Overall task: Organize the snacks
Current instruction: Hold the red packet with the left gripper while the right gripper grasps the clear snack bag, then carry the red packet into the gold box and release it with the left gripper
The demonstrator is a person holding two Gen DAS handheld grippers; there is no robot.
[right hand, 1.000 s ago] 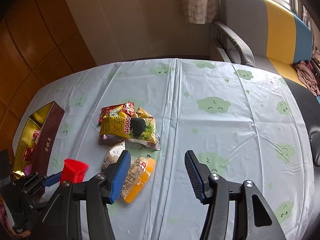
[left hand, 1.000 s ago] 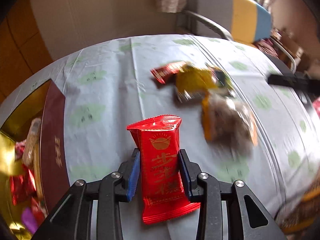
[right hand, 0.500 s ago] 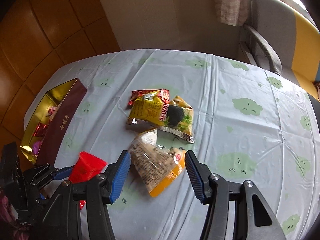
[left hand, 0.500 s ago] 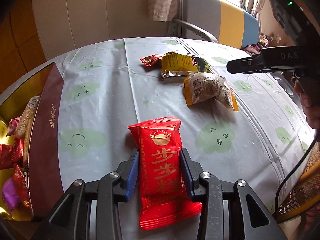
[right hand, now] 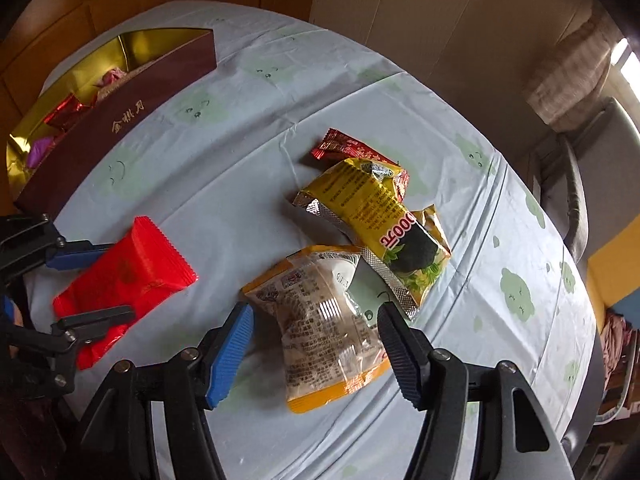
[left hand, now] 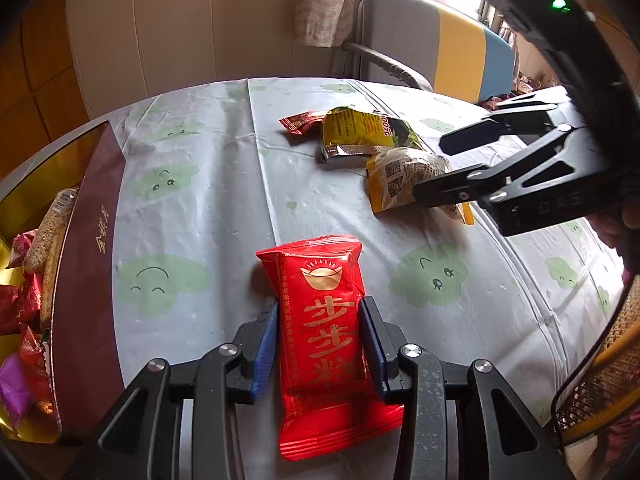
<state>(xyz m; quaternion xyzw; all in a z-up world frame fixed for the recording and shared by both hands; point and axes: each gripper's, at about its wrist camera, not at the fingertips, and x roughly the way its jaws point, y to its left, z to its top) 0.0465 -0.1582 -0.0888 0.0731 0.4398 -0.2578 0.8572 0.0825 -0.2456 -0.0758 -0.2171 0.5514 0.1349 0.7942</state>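
The left gripper [left hand: 320, 344] was clamped on a bright red snack packet [left hand: 328, 344], its blue pads pressing the packet's two long sides. The packet pointed away from the camera over the tablecloth [left hand: 208, 184]; large gold Chinese characters ran down its face under a gold ingot emblem.

The right gripper [right hand: 316, 344] pointed steeply down, and its jaws had just been opening wider. They stood apart on either side of a clear-and-orange snack bag [right hand: 324, 320] that lay on the cloth; the pads did not press it. That bag carried small printed text and QR codes, too fine to read.

Just beyond it lay a yellow foil packet [right hand: 376, 216] printed with "5000" upside down, overlapping a small dark red wrapper [right hand: 348, 148].

At the table's left edge stood a maroon gift box [right hand: 120, 128] with a gold lining and gold Chinese lettering on its side wall; wrapped sweets lay inside it. The pale cloth was printed with green smiling clouds.

A hand [left hand: 616, 224] showed partly at the right gripper's handle in the left wrist view.
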